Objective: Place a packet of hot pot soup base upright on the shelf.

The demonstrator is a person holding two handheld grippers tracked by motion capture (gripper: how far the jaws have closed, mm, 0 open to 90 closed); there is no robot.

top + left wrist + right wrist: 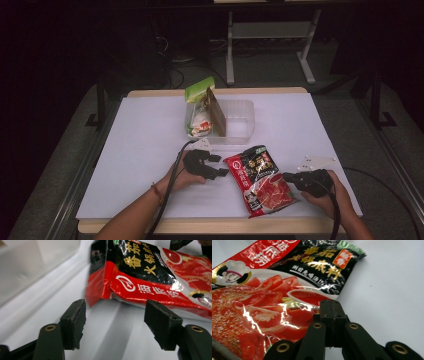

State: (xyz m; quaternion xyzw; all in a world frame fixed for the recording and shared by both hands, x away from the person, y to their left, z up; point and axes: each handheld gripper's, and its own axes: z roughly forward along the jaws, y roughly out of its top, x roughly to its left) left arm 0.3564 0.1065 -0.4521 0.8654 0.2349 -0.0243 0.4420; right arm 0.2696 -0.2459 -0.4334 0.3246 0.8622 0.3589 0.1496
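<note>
Centrally, a white bench (150,140) is seen; a red pouch (261,180) is laid near its front edge. Its right edge is pinched by the clenched right tongs (331,315); the left tongs (115,325) are spread beside its left edge.

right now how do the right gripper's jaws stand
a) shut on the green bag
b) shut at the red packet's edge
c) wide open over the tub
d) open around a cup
b: the right gripper has its two jaws pressed together at the edge of the red packet, on the table near the person.
</note>
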